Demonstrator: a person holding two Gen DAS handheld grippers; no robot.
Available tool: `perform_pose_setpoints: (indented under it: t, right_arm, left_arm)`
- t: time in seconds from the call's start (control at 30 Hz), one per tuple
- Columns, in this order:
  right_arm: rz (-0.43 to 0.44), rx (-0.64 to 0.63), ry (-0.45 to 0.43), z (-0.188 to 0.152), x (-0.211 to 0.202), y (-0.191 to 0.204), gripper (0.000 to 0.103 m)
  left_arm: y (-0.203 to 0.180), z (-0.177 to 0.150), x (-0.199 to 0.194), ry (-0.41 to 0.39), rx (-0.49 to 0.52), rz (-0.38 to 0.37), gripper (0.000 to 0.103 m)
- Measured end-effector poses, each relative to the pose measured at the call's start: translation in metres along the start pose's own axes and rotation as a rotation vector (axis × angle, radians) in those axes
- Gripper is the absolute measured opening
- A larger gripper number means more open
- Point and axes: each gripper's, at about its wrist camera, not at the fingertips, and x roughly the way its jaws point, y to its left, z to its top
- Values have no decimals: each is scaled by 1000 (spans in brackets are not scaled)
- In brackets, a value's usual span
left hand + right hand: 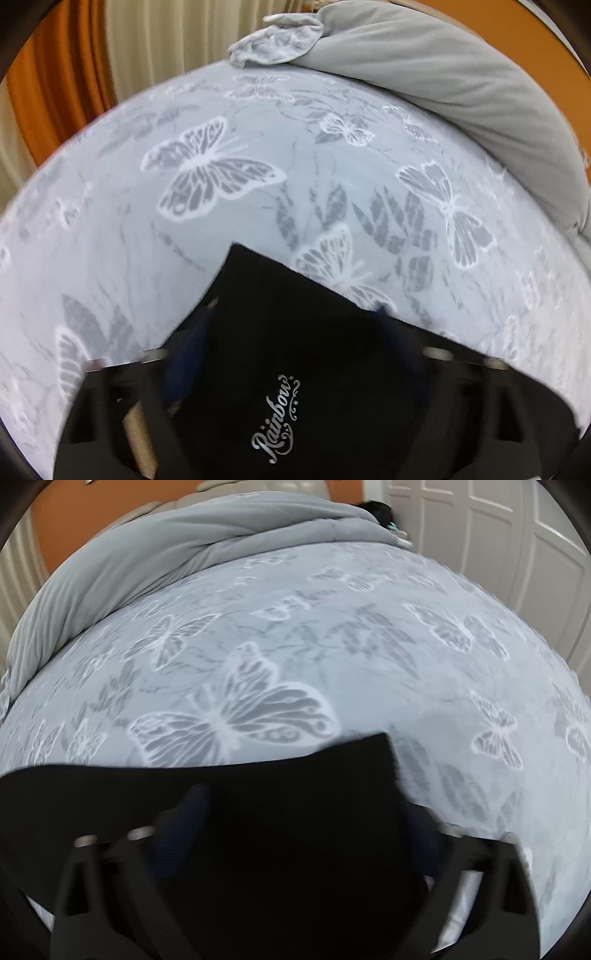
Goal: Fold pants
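Observation:
The black pants (295,350) lie on a pale butterfly-print bedsheet (221,221), with a silver "Rainbow" logo (277,417) showing in the left wrist view. My left gripper (291,314) points down over one corner of them; its dark blue fingers (192,343) stand apart with the flat cloth between them. In the right wrist view the pants (277,830) run across the bottom as a black band. My right gripper (306,805) sits over the far corner (380,742), jaws apart with cloth between them. Much of the fingers is hidden by the fabric.
A rolled grey duvet (461,74) lies along the far side of the bed, also the duvet (166,546) in the right wrist view. A crumpled patterned pillowcase (273,44) rests beside it. Orange and cream curtains (74,66) hang behind; a white panelled door (498,535) stands at the right.

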Motion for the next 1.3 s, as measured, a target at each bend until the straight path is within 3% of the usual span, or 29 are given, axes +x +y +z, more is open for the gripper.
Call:
perform_pose_setpoints:
  t: [0.03,0.07,0.17,0.3,0.4,0.57,0.7,0.73,0.8,0.83,0.87,0.9,0.97,1.1,1.2,1.3]
  right_arm:
    - [19,3,-7,0,-4,0,35]
    - [54,15,-14,-1,-10,-1,16]
    - [77,-4,-56,-1,-31,7,16]
    - [133,-20,-145,-9,-96,10,16]
    - [170,-56,-196,-20,-147,14,15]
    - [186,-110,-221,-68,-218,-2,16]
    - [158,-95,-155,-119,-224,-28,23]
    - [149,-86,-130,-133,-221,-35,26]
    - [125,-52,-81,-160,-215,-47,45]
    - [103,-30,-68,-172,-214,-53,60]
    - [78,-4,-65,-183,-217,-60,66]
    - [73,20,-74,-189,-221,-65,67]
    - [95,72,-99,-197,-235,-72,75]
    - [148,88,-179,-201,-268,-61,83]
    - [242,89,-206,-196,-281,-35,86]
    - [323,67,-175,-189,-277,6,89]
  left_arm:
    - [-1,0,-1,14,4,-47,30]
    - [0,0,-4,27,-12,-90,11]
    - [2,-6,-30,-9,-19,-105,9]
    - [13,-14,-91,-72,-55,-221,8]
    - [20,-31,-146,-106,-20,-278,7]
    - [54,-92,-228,-113,18,-355,7]
    - [87,-146,-236,-45,6,-318,7]
    - [98,-162,-231,-15,-5,-302,8]
    - [114,-188,-218,49,-42,-280,22]
    - [120,-196,-214,67,-67,-265,37]
    - [128,-204,-213,79,-110,-265,45]
    - [134,-211,-214,84,-156,-279,50]
    - [143,-222,-224,78,-260,-357,76]
    - [137,-232,-239,80,-398,-449,87]
    - [126,-239,-228,142,-488,-516,87]
    - [112,-243,-201,248,-592,-589,87]
